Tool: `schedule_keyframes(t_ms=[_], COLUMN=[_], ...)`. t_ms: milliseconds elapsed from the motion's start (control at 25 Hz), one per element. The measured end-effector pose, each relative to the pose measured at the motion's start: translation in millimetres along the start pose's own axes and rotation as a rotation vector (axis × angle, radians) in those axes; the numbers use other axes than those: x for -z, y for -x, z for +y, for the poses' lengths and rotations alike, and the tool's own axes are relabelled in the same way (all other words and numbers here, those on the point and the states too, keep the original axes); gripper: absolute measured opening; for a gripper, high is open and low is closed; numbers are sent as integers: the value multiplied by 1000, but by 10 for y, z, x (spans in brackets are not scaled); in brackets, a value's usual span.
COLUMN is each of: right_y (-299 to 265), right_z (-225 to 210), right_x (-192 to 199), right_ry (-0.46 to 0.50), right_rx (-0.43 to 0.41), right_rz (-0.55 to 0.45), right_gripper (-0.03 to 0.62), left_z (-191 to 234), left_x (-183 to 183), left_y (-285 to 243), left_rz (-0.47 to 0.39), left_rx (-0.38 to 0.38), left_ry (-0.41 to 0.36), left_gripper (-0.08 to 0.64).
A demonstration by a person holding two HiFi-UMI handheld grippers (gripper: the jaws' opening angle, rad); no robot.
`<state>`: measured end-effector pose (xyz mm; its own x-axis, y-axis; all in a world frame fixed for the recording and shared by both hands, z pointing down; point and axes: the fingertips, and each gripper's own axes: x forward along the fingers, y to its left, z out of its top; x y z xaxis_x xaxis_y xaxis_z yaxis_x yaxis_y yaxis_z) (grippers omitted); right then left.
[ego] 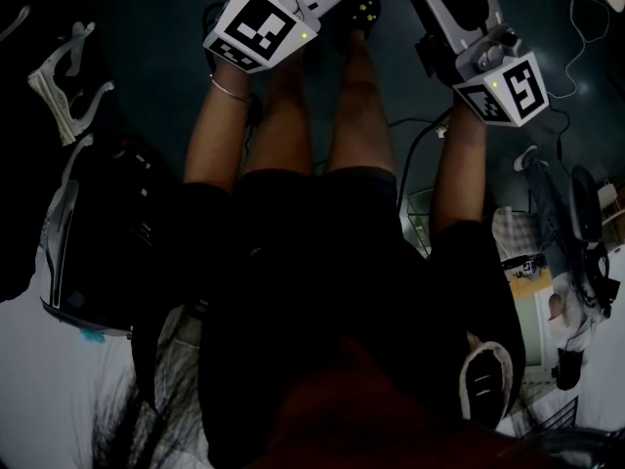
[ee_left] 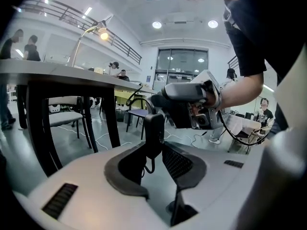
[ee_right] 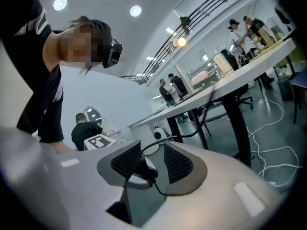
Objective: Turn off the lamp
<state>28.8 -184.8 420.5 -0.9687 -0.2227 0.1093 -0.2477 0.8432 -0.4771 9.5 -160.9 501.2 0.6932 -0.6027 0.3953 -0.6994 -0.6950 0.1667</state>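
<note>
On far table (ee_left: 62, 73) top: lamp (ee_left: 100, 31), gooseneck arched, bulb lit. Below table edge, in mid-air: black inline switch (ee_left: 154, 131) on cord (ee_right: 158, 188), pinched at tips of left gripper (ee_left: 153, 145). Right gripper (ee_right: 151, 152) close by, fingers spread wide around same switch, not pressing. Person's legs (ego: 283, 125) and dark floor (ego: 146, 27) beneath.
</note>
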Motion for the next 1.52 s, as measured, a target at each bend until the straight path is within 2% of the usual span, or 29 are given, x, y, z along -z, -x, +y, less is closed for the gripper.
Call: schedule_keyframes(t_ms=[120, 280, 560, 760, 960, 1040, 1200, 1520], right_y=[-134, -221, -227, -234, -249, -245, -222, -190], right_z=[140, 205, 218, 242, 286, 272, 265, 201], right_x=[243, 475, 587, 642, 623, 596, 572, 498], right_ry=[59, 111, 120, 126, 128, 114, 77, -18], right_rx=[-79, -122, -143, -175, -194, -185, -198, -194], right_rz=[128, 244, 307, 352, 342, 320, 296, 244], right_gripper=[134, 145, 150, 150, 115, 84, 81, 80], left_z=[-8, -33, -108, -149, -166, -176, -192, -178], left_x=[-11, -49, -84, -62, -83, -97, -110, -150], left_y=[7, 14, 13, 29, 55, 69, 89, 80], left_rz=[-5, -21, -17, 30, 55, 45, 18, 29], left_rx=[7, 15, 32, 46, 54, 59, 58, 33], left_ry=[-4, -4, -50, -172, -256, -261, -250, -280], left_gripper=[107, 107, 107, 107, 107, 107, 107, 107])
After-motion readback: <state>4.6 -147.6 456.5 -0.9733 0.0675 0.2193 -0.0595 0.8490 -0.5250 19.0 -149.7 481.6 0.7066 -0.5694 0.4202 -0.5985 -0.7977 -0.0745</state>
